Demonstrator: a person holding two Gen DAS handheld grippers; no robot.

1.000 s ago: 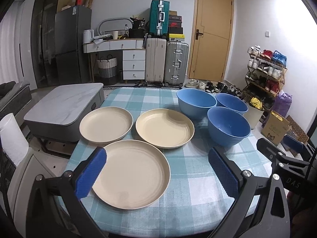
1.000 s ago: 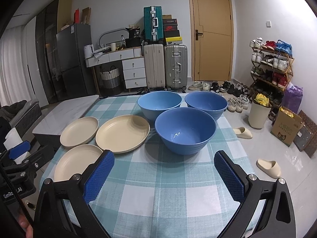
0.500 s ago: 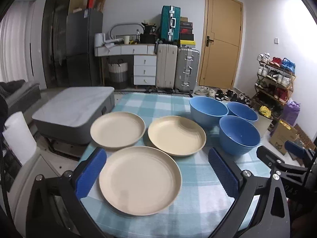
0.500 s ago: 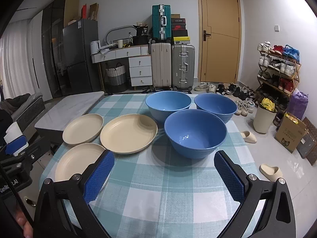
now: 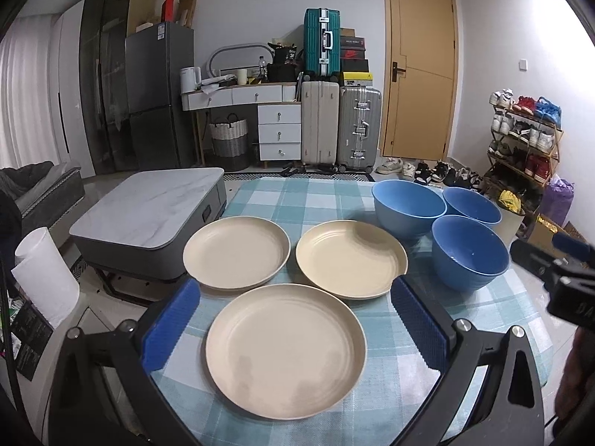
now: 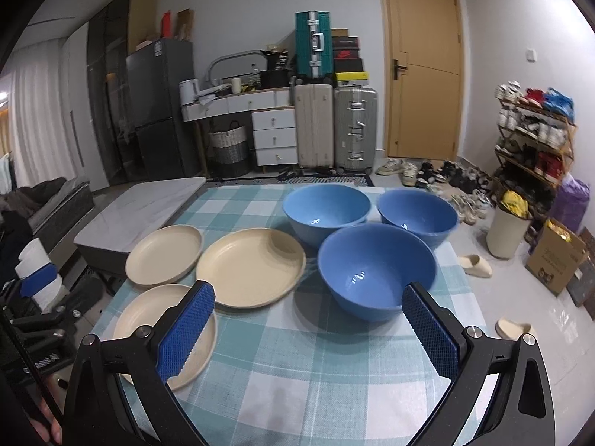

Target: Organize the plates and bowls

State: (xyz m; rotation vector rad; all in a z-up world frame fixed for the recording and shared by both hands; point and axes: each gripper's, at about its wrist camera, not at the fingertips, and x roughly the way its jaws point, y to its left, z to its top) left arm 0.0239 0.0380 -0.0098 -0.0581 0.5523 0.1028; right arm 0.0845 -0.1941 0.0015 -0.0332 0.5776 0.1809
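In the left wrist view, the left tool (image 5: 295, 319) is spread wide and holds nothing, its blue pads flanking the nearest cream plate (image 5: 285, 350) at lower centre of the frame. Two more cream plates lie beyond it on the checked worktop (image 5: 297, 200): the left plate (image 5: 236, 252) at centre left and the middle plate (image 5: 351, 258) just right of centre, their rims close to the near plate but apparently apart from it. Three blue bowls cluster at right: the front bowl (image 5: 469, 252), the large bowl (image 5: 408, 205) and the far bowl (image 5: 471, 206).

In the right wrist view, the right tool (image 6: 308, 325) is also wide and empty, with the front bowl (image 6: 375, 269) sitting between its pads at centre. The large bowl (image 6: 326, 208) and the far bowl (image 6: 417, 215) stand just behind it, packed close; whether they touch is unclear. The near plate (image 6: 148, 319) lies at lower left, close to the worktop's near edge.

Likely risks: the plates are shallow and low-rimmed, so a pinch on the rim could slip or tip the plate, and dragging it could bunch the cloth and shift its neighbours. Lifting the front bowl may knock the bowls behind it. The two tools work close together and could collide.
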